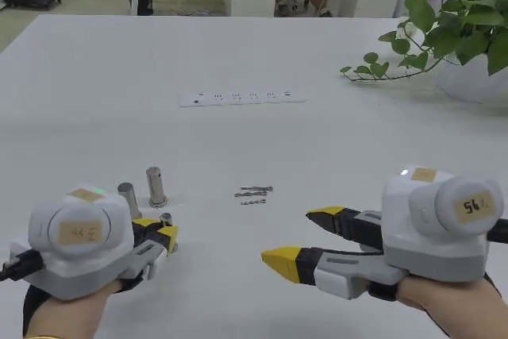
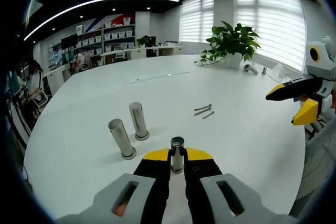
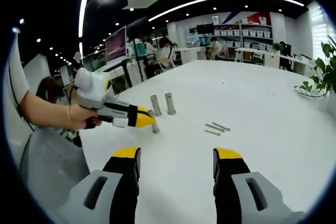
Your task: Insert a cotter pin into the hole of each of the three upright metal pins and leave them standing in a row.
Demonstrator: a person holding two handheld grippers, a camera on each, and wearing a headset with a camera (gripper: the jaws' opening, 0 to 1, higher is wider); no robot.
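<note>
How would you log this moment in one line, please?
left gripper: shut on metal pin | right gripper: open | cotter pins: loose on table | other two pins: upright

White left gripper [image 1: 165, 233] and right gripper [image 1: 300, 236], black jaws yellow-tipped; tan labels [image 1: 79, 233]; black cable [image 1: 17, 265]; gold bangle [image 3: 69, 114].

Left gripper [image 1: 161, 233] is gripping one metal pin [image 1: 166, 219]; two upright pins [image 1: 155, 186] are standing just behind. Three cotter pins [image 1: 254, 194] are lying mid-table. Right gripper [image 1: 304, 236] is hovering, jaws spread. Power strip [image 1: 242, 98] and potted plant [image 1: 456, 21] are sitting beyond.
</note>
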